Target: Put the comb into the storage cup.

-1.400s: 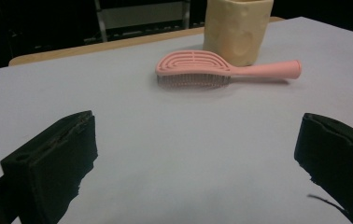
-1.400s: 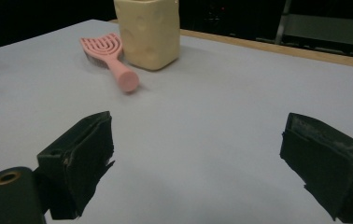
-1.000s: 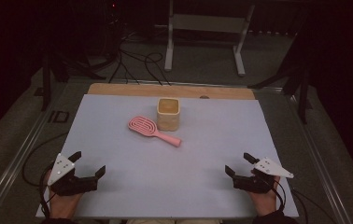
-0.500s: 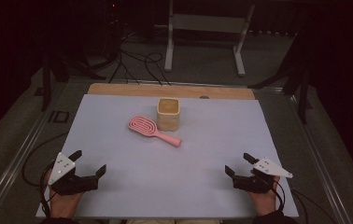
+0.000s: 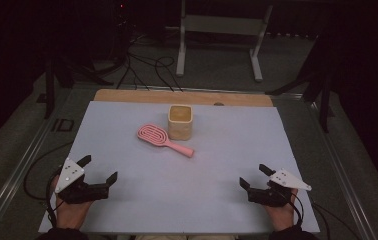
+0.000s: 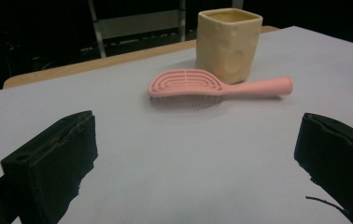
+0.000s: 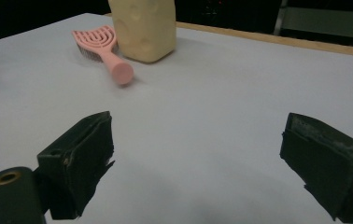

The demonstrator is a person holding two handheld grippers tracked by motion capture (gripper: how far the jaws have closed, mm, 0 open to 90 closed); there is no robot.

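Lying on the pale sheet that covers the counter (image 5: 127,125), 1 pink hairbrush (image 5: 163,139) is recorded near the far middle, bristles down, its handle pointed toward the right near side. 1 cream square cup (image 5: 180,121) is set upright just beside and behind it; whether the 2 touch cannot be told. In the left gripper view the hairbrush (image 6: 212,88) is seen in front of the cup (image 6: 228,44), between and beyond the jaws. In the right gripper view the hairbrush (image 7: 102,51) is seen with its handle end nearest, beside the cup (image 7: 142,28).

The left hand-held gripper (image 5: 98,171) is held at the near left corner, jaws spread wide apart, nothing between them. The right hand-held gripper (image 5: 255,176) is held at the near right corner, jaws likewise spread apart and empty. Both are kept well apart from the hairbrush.
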